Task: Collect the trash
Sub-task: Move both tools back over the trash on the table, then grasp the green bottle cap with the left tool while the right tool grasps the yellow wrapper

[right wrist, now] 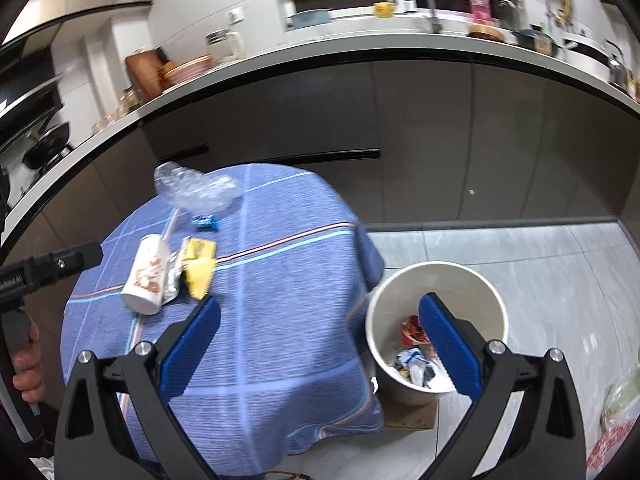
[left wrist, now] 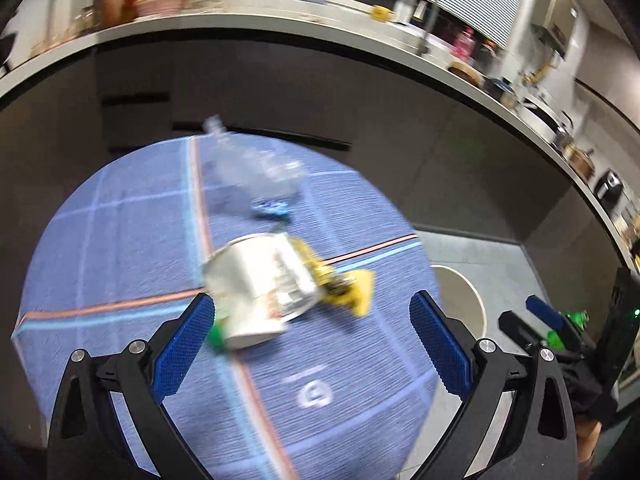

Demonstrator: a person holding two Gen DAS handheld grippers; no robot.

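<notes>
A white paper cup (left wrist: 256,284) (right wrist: 148,276) lies on its side on the blue cloth table (left wrist: 120,240) (right wrist: 280,280). A yellow wrapper (left wrist: 344,284) (right wrist: 198,266) lies beside it. Farther back are a crushed clear plastic bottle (left wrist: 256,160) (right wrist: 192,188) and a small blue wrapper (left wrist: 270,208) (right wrist: 206,222). My left gripper (left wrist: 312,312) is open just in front of the cup, its left finger near the cup's base. My right gripper (right wrist: 320,316) is open, empty, above the table's right edge and the white bin (right wrist: 496,308) (left wrist: 472,296), which holds several wrappers.
The bin stands on a brown board (right wrist: 412,416) on the grey tile floor right of the table. Dark cabinets (right wrist: 440,140) and a cluttered kitchen counter (right wrist: 360,44) run behind. A hand (right wrist: 26,364) holds the left gripper's handle at the left edge of the right wrist view.
</notes>
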